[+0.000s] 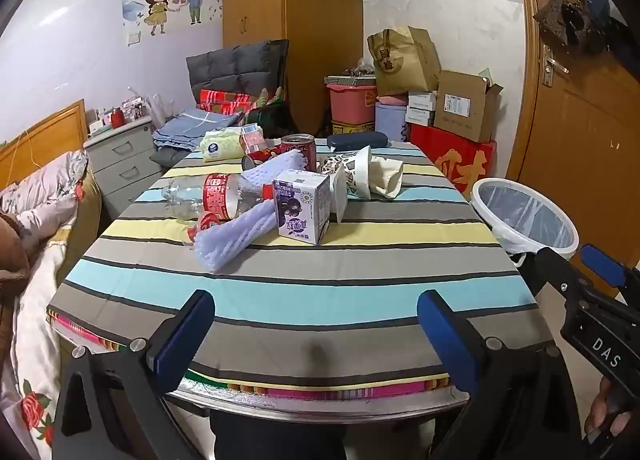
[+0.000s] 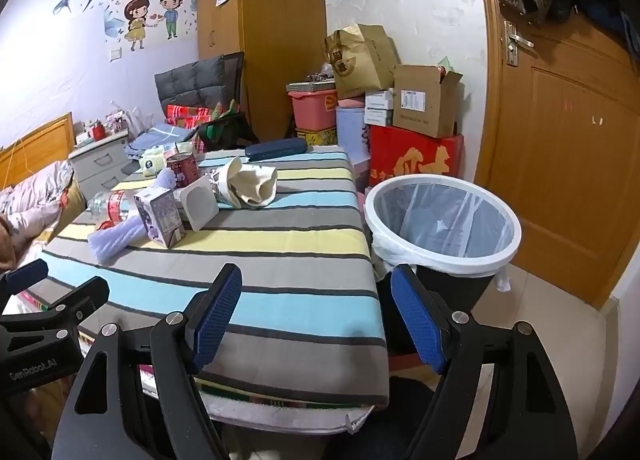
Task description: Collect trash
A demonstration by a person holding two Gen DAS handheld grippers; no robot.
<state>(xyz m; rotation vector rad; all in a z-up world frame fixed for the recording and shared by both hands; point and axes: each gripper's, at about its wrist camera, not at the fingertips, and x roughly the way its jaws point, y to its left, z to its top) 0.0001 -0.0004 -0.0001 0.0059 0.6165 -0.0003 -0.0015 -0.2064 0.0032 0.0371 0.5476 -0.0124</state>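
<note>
Trash bin (image 2: 442, 260) beside striped table (image 1: 304, 292), left tool (image 1: 316, 324) spread empty, right tool (image 2: 316, 316) spread empty

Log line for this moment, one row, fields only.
phase: start | left tongs: open, empty | right tongs: open, empty | trash on striped table: untouched | bin: beside table

Clear plastic bottle (image 1: 208, 196), on its side, touches lavender foam net (image 1: 236, 234). Purple carton (image 1: 302, 210) upright, red can (image 1: 299, 148) behind. Lined waste bin (image 2: 442, 224) stands beside the counter (image 1: 300, 296).
</note>
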